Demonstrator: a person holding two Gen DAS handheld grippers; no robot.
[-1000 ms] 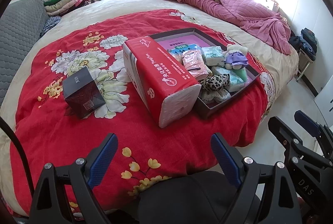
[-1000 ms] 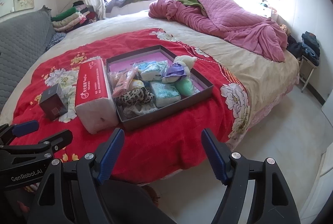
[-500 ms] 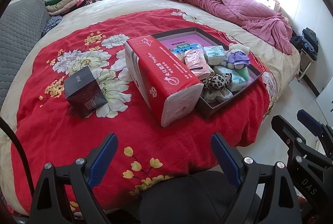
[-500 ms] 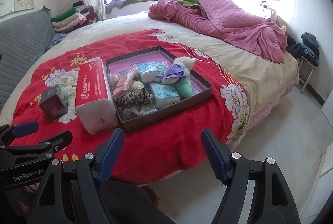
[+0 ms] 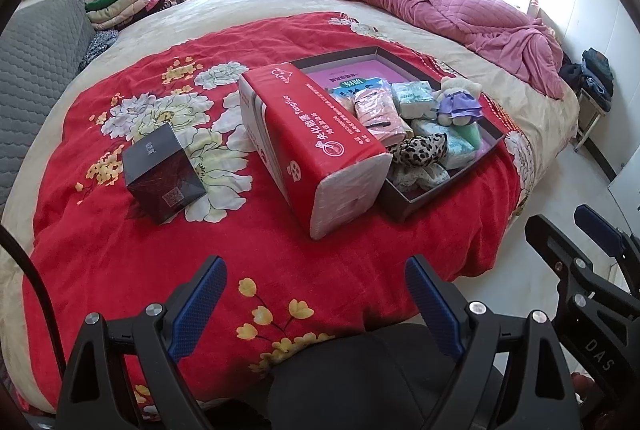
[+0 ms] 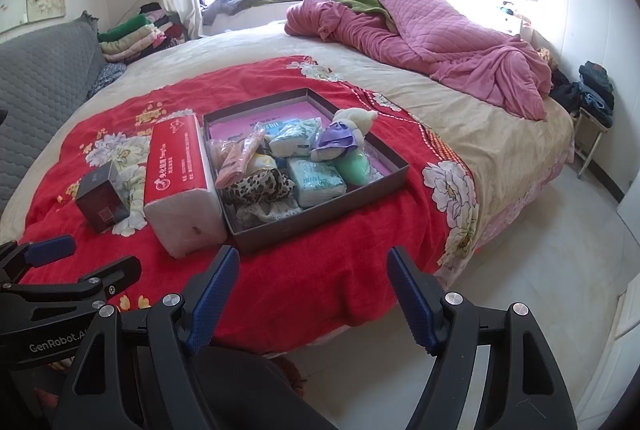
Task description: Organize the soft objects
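Note:
A dark shallow box (image 6: 320, 230) (image 5: 436, 196) lies on the red flowered blanket (image 6: 304, 278) (image 5: 100, 238). It holds tissue packs (image 6: 318, 181), a plush toy in a purple dress (image 6: 340, 138) (image 5: 458, 104), a leopard-print cloth (image 6: 260, 186) (image 5: 420, 150) and a pink packet (image 5: 374, 108). A large red tissue pack (image 5: 312, 146) (image 6: 178, 166) lies along the box's left side. Left of that sits a small dark carton (image 5: 162, 172) (image 6: 102, 200). My left gripper (image 5: 316, 298) and my right gripper (image 6: 312, 294) both hang open at the bed's near edge, well short of these things, with nothing between their fingers.
A crumpled pink quilt (image 6: 440, 42) covers the far right of the bed. Folded clothes (image 6: 132, 38) are stacked at the far left beside a grey padded sofa (image 6: 40, 78). A stool with dark clothes (image 6: 596, 94) stands on the pale floor (image 6: 540, 270) at right.

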